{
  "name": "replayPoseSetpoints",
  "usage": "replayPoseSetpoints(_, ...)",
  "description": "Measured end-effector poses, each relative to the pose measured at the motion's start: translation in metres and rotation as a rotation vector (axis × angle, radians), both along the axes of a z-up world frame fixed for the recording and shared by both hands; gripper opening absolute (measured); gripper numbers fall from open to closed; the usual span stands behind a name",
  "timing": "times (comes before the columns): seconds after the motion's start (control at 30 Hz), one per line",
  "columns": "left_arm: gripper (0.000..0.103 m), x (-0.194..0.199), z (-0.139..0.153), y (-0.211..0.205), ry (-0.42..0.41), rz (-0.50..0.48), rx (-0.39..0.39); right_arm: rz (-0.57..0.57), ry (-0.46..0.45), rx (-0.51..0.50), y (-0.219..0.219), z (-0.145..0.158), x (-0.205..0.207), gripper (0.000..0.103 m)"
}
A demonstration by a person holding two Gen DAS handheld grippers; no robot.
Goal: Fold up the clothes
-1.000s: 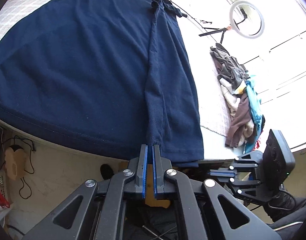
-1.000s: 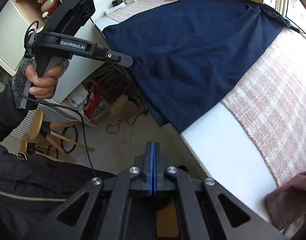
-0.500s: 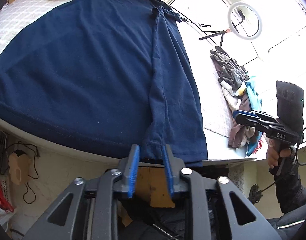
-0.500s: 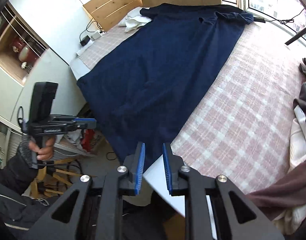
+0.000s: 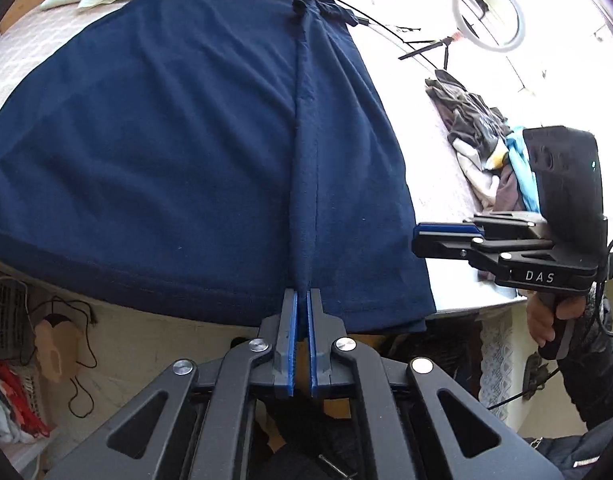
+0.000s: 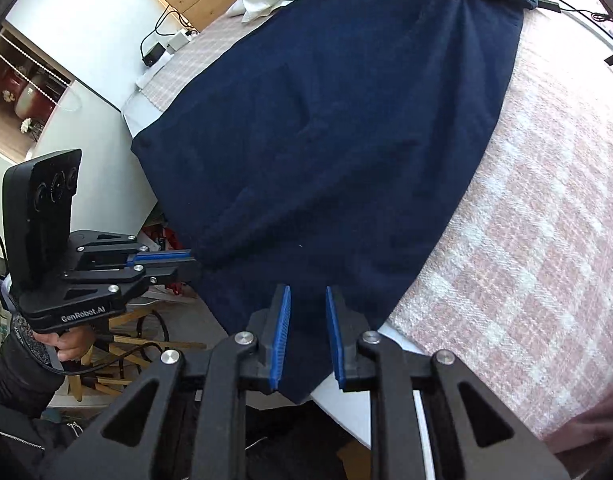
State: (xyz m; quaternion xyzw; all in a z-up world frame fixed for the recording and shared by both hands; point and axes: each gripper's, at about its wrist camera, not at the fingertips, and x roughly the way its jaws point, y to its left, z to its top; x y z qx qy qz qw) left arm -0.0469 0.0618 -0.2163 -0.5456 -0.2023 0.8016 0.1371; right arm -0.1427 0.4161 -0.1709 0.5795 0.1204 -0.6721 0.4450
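Observation:
A large navy garment point(image 5: 178, 128) lies spread on the bed, its hem hanging over the near edge. My left gripper point(image 5: 301, 300) is shut on the hem, pinching a raised ridge of cloth that runs up the garment. It also shows from the side in the right wrist view point(image 6: 186, 260). My right gripper point(image 6: 306, 300) is open, its blue pads on either side of the garment's point(image 6: 326, 140) near right corner. It also shows in the left wrist view point(image 5: 416, 236), just right of the garment's edge.
The bed has a pink plaid cover point(image 6: 526, 220). A pile of mixed clothes point(image 5: 478, 148) lies at the right of the bed. A ring light point(image 5: 488, 16) stands by the window. A white cloth point(image 6: 262, 0) lies at the far end. Stools and clutter point(image 6: 118, 332) are on the floor.
My left gripper opened, then closed again on the hem fold. My right gripper opened and moved in over the garment's near right corner.

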Motion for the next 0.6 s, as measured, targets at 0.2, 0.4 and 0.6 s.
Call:
replayPoseSetpoints(0.2,0.011,0.003,0.015,-0.003,0.003,-0.010,-0.053,0.037,-0.070,0.074,0.003,-0.001,-0.005,0.019)
replayPoseSetpoints(0.4,0.011,-0.012,0.076,0.000,0.099,-0.057,-0.023,-0.087,-0.011,-0.110,0.028,0.095,-0.056,0.019)
replayPoseSetpoints(0.6,0.030,-0.089,0.130,0.008,0.184,-0.095,-0.048,-0.162,0.168,-0.176,0.018,0.178,-0.155,0.032)
